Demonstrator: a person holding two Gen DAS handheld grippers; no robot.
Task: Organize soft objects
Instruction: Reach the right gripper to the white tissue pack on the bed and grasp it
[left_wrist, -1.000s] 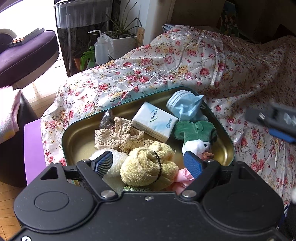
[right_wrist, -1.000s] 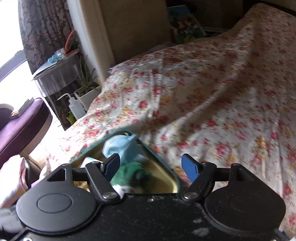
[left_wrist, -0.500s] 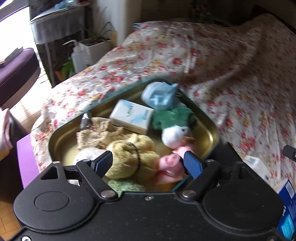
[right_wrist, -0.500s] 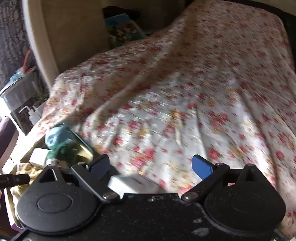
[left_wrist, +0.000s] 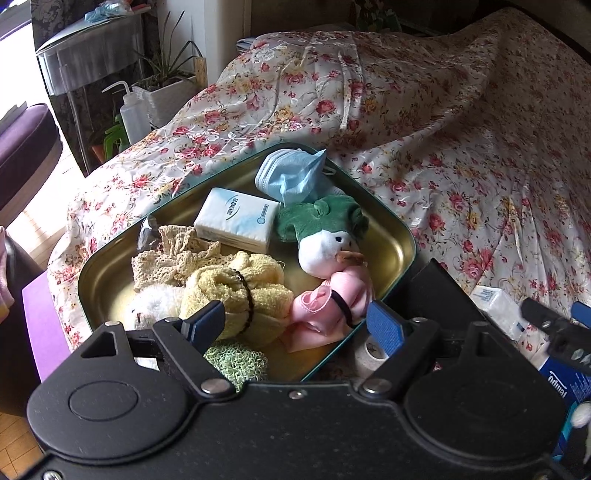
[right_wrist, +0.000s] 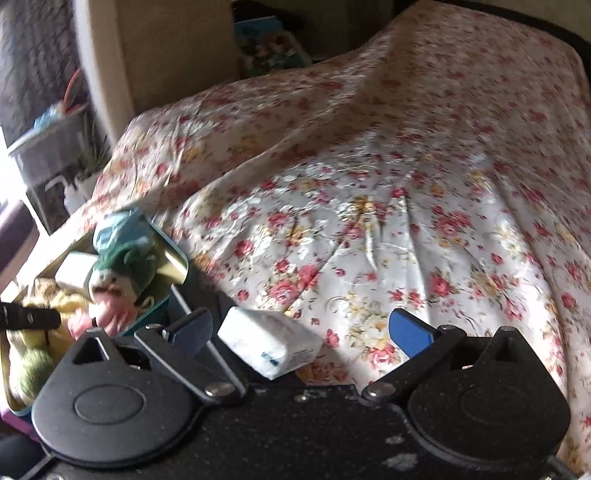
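Two grippers at work over a flowered bed (left_wrist: 461, 155), with most soft things already gathered in the gold tin (left_wrist: 402, 240) at frame centre of the left view: blue mask (left_wrist: 291, 175), tissue pack (left_wrist: 236, 218), green-and-white plush (left_wrist: 325, 236), lace cloth (left_wrist: 173, 251), yellow towel roll (left_wrist: 236, 284), pink roll (left_wrist: 328, 306), all packed close so as to fit side by side. Left gripper (left_wrist: 295, 325) hovering low over the tin's near edge, jaws part open and gripping nothing, likely steadying or waiting. Right gripper (right_wrist: 299, 332) pointed at a stray white tissue packet (right_wrist: 269, 345) lying on the bedspread just outside the tin's corner, at lower centre of the right view; jaws opening wide, packet between them but untouched, probably readying a grab. Compared with a second ago: right view swung away from the tin toward the packet, jaws much wider; left view shifted so the tin sits more centred, with the right gripper now showing at lower right.
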